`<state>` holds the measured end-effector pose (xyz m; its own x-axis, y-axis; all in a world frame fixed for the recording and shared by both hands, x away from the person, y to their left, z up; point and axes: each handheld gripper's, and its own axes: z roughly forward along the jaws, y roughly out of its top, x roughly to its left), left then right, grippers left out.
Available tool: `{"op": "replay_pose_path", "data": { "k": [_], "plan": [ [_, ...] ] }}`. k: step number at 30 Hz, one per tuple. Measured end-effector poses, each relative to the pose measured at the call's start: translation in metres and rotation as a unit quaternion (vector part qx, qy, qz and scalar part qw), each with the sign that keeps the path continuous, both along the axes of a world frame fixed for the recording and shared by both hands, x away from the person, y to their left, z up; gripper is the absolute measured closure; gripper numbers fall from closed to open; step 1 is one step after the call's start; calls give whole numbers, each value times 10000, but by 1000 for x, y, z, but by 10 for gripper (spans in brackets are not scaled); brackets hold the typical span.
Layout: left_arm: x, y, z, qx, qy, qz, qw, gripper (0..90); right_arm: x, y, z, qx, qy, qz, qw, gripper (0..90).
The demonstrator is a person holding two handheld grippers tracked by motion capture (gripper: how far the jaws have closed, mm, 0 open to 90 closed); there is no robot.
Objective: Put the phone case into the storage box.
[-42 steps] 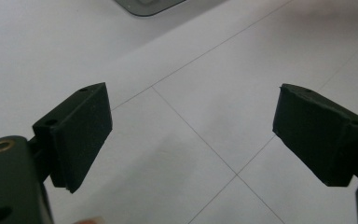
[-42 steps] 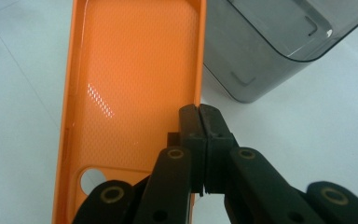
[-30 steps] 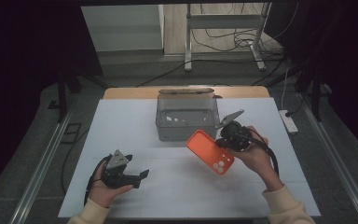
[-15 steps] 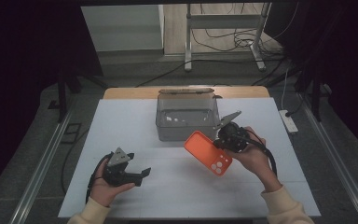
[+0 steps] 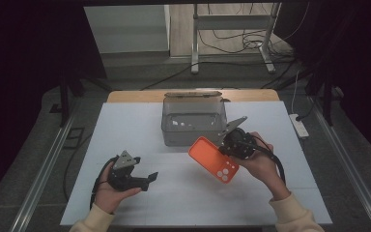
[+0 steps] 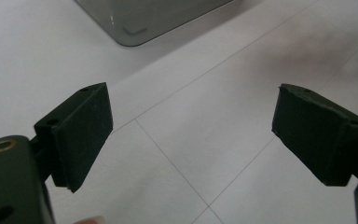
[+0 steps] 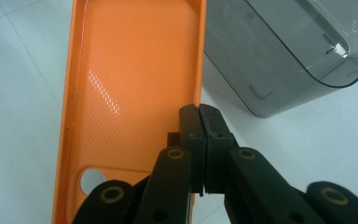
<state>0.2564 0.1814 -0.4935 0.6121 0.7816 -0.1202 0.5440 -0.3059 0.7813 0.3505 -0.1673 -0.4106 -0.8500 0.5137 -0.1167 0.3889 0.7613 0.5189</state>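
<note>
- The right gripper (image 5: 224,145) has its jaws pinched tight on one long edge of an orange phone case (image 5: 212,158); in the right gripper view the pads meet on the thin wall of the case (image 7: 130,79).
- The case hangs above the white table (image 5: 125,125), just in front of the clear grey box (image 5: 192,122), its camera cut-out at the end nearer the person.
- The left gripper (image 5: 145,180) rests low at the table's near left with its jaws spread wide and nothing between them; its own view looks across bare tabletop toward a corner of the box (image 6: 135,23).
- Risk, as I judge it: the grip is on a thin, flexible rim only, so the case could pivot or slip out if the hand swings quickly.
- If it is headed for the box, a tilted case could catch on the box's front wall or rim and be knocked loose.
- The right hand (image 5: 258,162) is raised with the gripper pointing left and away from the person; the left hand (image 5: 108,191) cradles its gripper from below, palm up.
</note>
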Motion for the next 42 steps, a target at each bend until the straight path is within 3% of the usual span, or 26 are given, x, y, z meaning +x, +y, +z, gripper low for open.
{"op": "replay_pose_path", "data": {
  "k": [25,42],
  "plan": [
    [5,-7,6,9,55,-47,10000,123,-10,21,-9,-158,69,232,9996,890],
    [11,-20,15,-60,111,-207,9997,122,-11,24,-10,-197,54,273,9994,890]
  ]
}}
